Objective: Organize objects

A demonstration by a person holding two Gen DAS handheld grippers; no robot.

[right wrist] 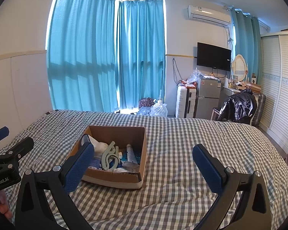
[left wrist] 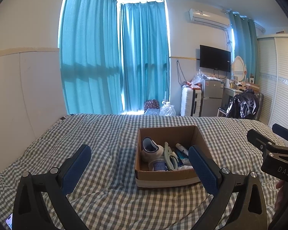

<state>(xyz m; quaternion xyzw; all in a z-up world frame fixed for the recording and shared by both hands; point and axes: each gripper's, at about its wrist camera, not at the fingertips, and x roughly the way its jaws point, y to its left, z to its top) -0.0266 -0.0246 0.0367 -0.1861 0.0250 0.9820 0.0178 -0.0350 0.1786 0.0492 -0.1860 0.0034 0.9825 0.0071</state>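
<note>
Box on checked bed, ahead-right of left gripper, ahead-left of right gripper (both spread wide, empty). Hanger lies lengthwise inside. Neither clearly nearer.

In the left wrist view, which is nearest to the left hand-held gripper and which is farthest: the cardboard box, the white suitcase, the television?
From the left hand-held gripper, nearest first:
1. Cardboard box, on the bed just ahead, by the right finger.
2. White suitcase, on the floor beyond the bed, right of the curtains.
3. Television, on the far wall, above the suitcase.
</note>
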